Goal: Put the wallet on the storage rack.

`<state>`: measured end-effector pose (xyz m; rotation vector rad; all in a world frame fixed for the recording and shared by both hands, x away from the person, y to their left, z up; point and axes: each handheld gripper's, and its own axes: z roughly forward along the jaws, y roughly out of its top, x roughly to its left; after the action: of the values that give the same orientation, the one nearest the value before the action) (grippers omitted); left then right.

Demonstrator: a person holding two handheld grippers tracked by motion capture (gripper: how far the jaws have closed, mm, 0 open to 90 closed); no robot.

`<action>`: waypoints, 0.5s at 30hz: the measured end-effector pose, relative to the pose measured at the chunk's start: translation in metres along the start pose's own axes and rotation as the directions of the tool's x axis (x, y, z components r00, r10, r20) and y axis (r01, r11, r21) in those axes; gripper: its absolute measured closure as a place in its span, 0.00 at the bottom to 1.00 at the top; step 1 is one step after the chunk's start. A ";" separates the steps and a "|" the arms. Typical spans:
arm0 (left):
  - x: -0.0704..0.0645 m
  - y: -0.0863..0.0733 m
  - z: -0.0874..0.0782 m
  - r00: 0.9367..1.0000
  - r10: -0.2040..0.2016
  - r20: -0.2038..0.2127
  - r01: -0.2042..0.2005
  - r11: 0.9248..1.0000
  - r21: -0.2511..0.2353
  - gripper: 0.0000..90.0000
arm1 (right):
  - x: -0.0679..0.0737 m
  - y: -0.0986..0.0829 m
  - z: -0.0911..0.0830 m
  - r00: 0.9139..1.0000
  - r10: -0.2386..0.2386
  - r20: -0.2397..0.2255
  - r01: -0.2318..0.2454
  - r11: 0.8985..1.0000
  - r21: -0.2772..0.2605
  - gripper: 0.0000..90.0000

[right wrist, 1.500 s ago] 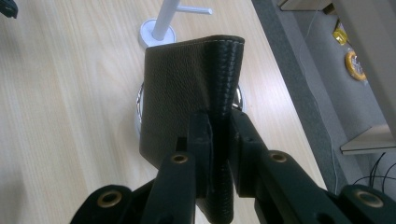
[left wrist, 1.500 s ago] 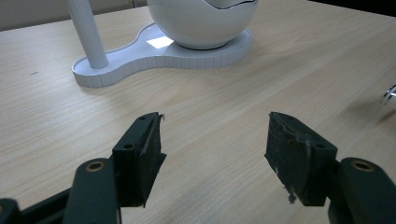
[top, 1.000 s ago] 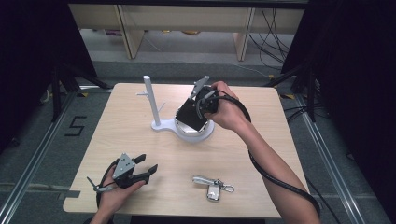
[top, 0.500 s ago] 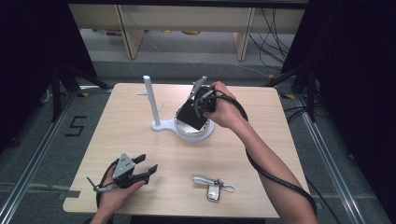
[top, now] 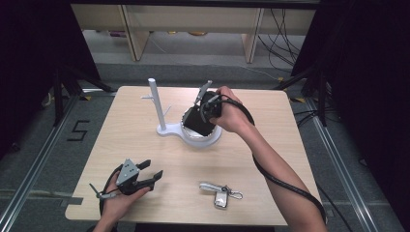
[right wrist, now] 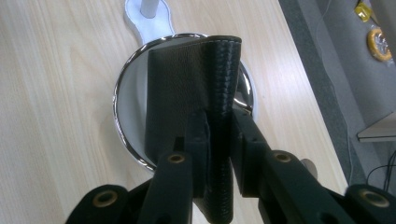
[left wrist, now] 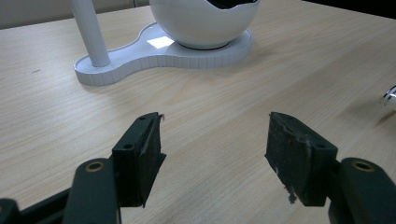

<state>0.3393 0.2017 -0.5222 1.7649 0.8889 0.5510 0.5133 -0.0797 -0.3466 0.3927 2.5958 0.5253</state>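
While the left tool [top: 151, 175] gapes empty, the right tool [right wrist: 219, 140] clamps a black wallet [right wrist: 191, 88] over the bowl's rim [right wrist: 122, 135]

Light: we see the table [top: 145, 145] evenly lit from overhead, the room around it falling into darkness.
Glare: a white highlight sits on the stand base [left wrist: 159, 43] beside the bowl [left wrist: 205, 23]; the bowl's chrome rim [right wrist: 122, 84] gleams.
Shadows: soft and short beneath the bowl.
Focus: our close views blur the jaws nearest the lens.
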 end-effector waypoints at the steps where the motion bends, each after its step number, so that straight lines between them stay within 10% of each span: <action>1: 0.000 0.000 0.000 1.000 0.001 0.000 -0.001 1.000 0.000 0.39 | 0.000 0.000 0.002 1.000 0.009 0.009 -0.009 1.000 0.015 0.85; 15: 0.000 0.000 0.000 1.000 -0.003 -0.001 0.003 1.000 0.000 0.39 | -0.002 -0.006 -0.011 0.997 0.013 0.074 -0.010 0.999 -0.047 0.65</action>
<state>0.3393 0.2021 -0.5222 1.7638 0.8920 0.5502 0.5087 -0.0895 -0.3395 0.4046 2.5065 0.5628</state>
